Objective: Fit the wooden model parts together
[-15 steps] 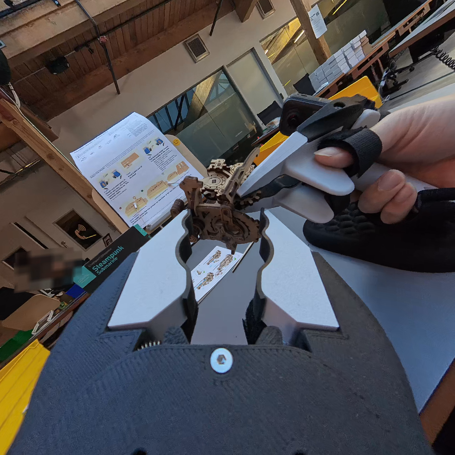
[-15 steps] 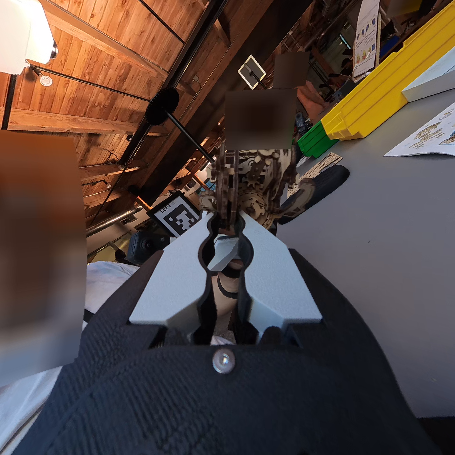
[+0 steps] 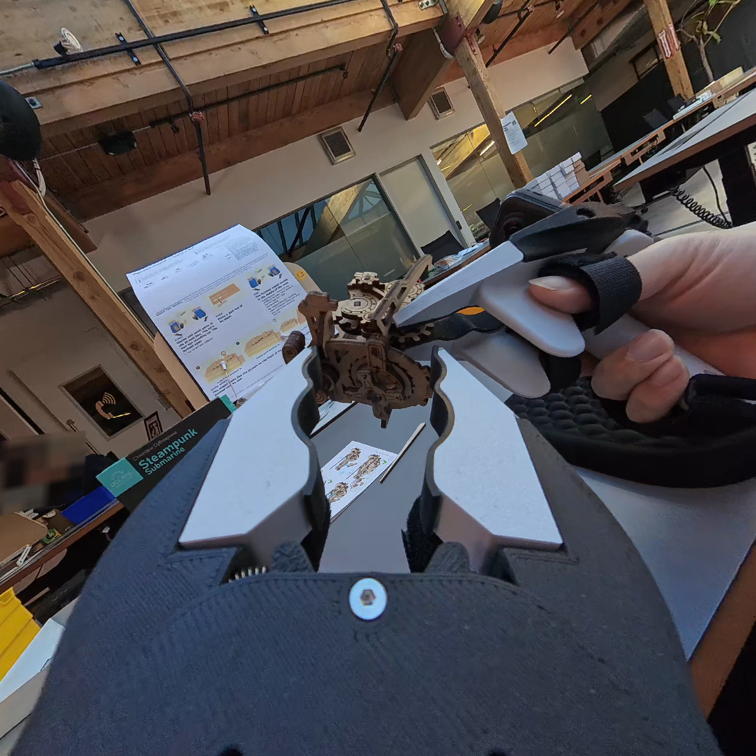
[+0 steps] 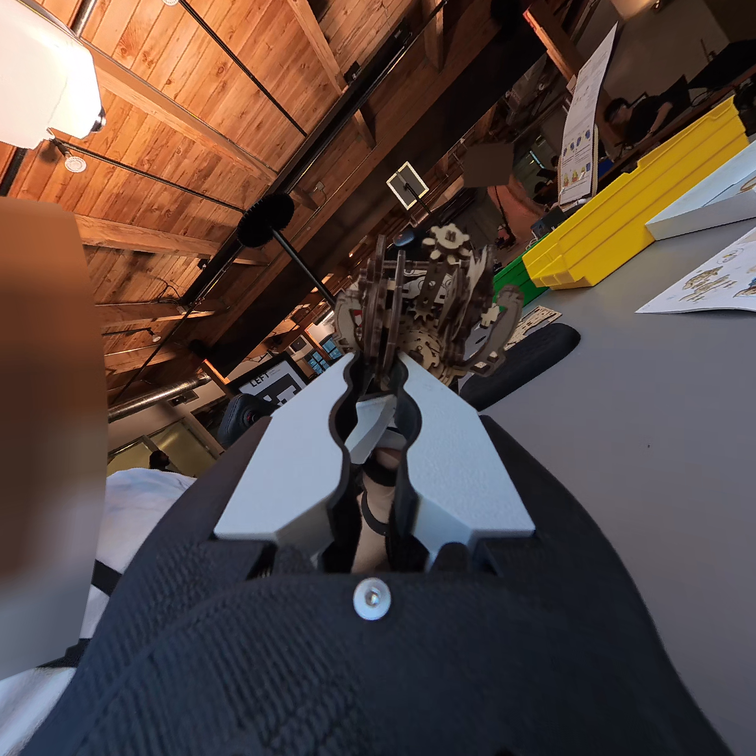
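Wooden gear model point(image 3: 368, 360) hangs above the grey counter point(image 3: 638, 544), clamped at its round lower body between the left tool point(image 3: 374, 364) fingers. The right tool point(image 4: 378, 364) is pinched on what seems a thin upright plate of the model. Beyond the model stands an instruction sheet point(image 3: 217, 302).

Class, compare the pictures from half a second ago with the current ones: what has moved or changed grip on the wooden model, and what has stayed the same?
Hardly anything changed. The wooden model stays lifted above the grey table, the left tool still closed around its geared body and the right tool still pinching its thin plates. Nothing was grasped or released. The instruction sheet and yellow bins have not moved.
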{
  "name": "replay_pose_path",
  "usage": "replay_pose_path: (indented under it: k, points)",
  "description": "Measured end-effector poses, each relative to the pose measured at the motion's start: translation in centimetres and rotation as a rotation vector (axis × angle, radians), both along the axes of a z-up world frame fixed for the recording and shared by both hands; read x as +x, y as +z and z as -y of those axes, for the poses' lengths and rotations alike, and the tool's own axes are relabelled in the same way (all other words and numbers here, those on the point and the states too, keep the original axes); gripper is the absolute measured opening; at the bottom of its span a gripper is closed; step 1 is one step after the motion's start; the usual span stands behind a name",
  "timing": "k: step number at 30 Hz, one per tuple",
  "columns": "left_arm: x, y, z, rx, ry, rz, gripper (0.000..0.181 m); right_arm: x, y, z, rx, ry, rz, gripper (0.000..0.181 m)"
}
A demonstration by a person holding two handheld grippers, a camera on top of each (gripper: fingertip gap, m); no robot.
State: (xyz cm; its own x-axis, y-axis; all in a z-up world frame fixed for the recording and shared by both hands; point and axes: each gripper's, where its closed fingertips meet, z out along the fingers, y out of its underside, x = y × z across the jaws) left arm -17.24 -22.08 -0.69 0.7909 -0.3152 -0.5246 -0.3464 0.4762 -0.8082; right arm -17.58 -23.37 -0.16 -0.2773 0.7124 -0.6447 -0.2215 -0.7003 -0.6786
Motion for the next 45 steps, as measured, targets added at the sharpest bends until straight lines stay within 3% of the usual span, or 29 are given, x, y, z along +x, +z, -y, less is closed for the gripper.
replay_pose_path:
  k: [10,21,39,45]
  points:
    - [-0.3,0.3,0.4,0.017,-0.01,0.044,0.051,-0.4,0.4,0.4,0.084,-0.101,0.036,0.01]
    - [-0.4,0.9,0.8,0.063,0.006,0.008,0.052,-0.8,0.7,0.7,0.058,-0.072,0.033,0.01]
    - [-0.4,3.5,3.3,0.049,-0.165,0.2,0.051,-0.8,3.2,2.7,0.068,-0.18,0.022,0.011]
    - [-0.3,3.7,3.5,0.117,-0.155,0.144,0.052,-0.8,3.5,3.2,0.146,-0.221,0.057,0.011]
